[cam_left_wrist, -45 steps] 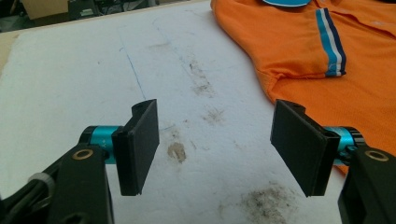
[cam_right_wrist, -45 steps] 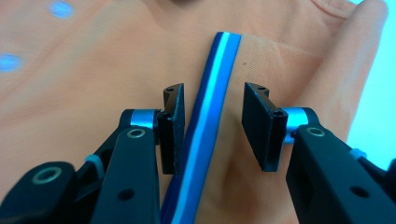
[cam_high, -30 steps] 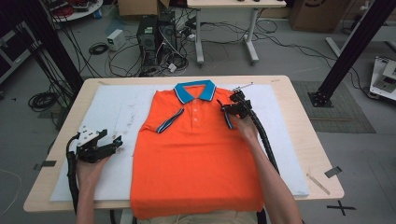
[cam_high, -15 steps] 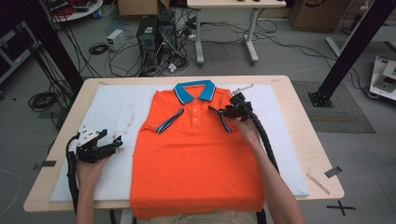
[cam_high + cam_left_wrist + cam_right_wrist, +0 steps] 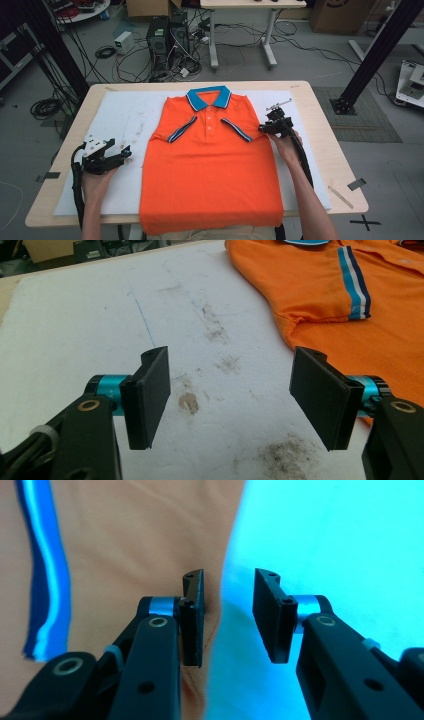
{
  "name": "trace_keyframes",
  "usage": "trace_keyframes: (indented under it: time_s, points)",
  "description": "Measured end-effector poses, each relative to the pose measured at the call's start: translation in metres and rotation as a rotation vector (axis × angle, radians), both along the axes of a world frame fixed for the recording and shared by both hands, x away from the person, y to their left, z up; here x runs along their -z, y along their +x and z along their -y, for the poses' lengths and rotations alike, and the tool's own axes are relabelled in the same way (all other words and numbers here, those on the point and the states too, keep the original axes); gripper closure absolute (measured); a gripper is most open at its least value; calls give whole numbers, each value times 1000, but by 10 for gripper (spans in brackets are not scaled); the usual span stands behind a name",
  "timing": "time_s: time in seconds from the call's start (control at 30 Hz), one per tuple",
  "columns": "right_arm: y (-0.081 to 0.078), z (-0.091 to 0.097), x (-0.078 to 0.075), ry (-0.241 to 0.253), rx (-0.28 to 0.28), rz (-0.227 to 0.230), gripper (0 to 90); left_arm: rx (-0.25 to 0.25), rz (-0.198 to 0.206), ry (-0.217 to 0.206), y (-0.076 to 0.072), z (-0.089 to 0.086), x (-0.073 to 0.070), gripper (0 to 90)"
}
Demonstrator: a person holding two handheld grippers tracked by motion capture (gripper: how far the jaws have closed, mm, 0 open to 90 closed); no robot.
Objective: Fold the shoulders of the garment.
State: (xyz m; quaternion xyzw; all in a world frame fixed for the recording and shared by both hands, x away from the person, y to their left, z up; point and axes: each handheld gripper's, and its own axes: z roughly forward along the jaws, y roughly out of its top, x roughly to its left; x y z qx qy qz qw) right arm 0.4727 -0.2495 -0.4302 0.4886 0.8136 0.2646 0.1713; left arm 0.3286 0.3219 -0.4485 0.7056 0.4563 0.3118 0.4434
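Observation:
An orange polo shirt with a blue collar lies flat, front up, on the white mat. Both striped sleeves are folded in onto the chest. My right gripper hovers at the shirt's right side edge, below the folded sleeve. In the right gripper view, its jaws stand apart, having just been closing, and straddle the shirt's edge without pressing on it. My left gripper rests on the mat left of the shirt, open wide and empty; the shirt lies ahead to its right.
The mat covers most of a wooden table. The mat is stained in front of the left gripper. Tape strips sit on the table's right edge. Computers and cables crowd the floor beyond the table.
My right gripper has left the folded right sleeve and moved outward to the shirt's right edge, its jaws now apart. The left gripper has stayed put.

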Motion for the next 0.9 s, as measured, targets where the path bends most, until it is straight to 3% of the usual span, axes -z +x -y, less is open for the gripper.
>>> trace_keyframes:
  time_s: [0.03,0.07,0.1,0.13,0.23,0.27,0.3,0.33,0.43,0.53,0.6,0.63,0.73,0.83,0.9]
  points:
    - [1,1,0,-17,19,9,672,0,0,1,0,0,0,327]
    - [1,3,-1,-68,40,10,662,0,-1,-1,0,0,0,327]
    - [1,3,-1,-68,40,10,662,0,1,1,0,0,0,327]
    - [-1,7,-3,1,45,-6,654,0,-2,-3,0,0,0,327]
    - [-7,7,-9,58,2,13,651,-1,-4,-1,0,0,0,327]
    - [-15,-1,-15,76,-47,31,669,-1,-4,1,0,0,0,327]
    - [-15,-1,-15,76,-47,31,669,1,-4,3,0,0,0,327]
    - [-19,-6,-15,43,-69,37,676,0,-2,3,0,0,0,327]
    - [-19,-6,-10,46,-70,8,680,0,1,-2,0,0,0,327]
    - [-15,5,2,38,-36,-15,671,2,-1,2,0,0,0,327]
    - [-14,9,5,64,-26,-17,665,2,-2,2,0,0,0,327]
    - [-13,14,6,110,-2,-29,638,2,-2,1,0,0,0,327]
    - [-15,9,3,80,7,-8,599,-1,-7,2,0,0,0,326]
    - [-21,2,-3,116,-17,6,542,0,-10,-6,1,0,0,327]
    - [-26,1,-9,168,-29,20,438,1,-13,-13,1,-1,0,327]
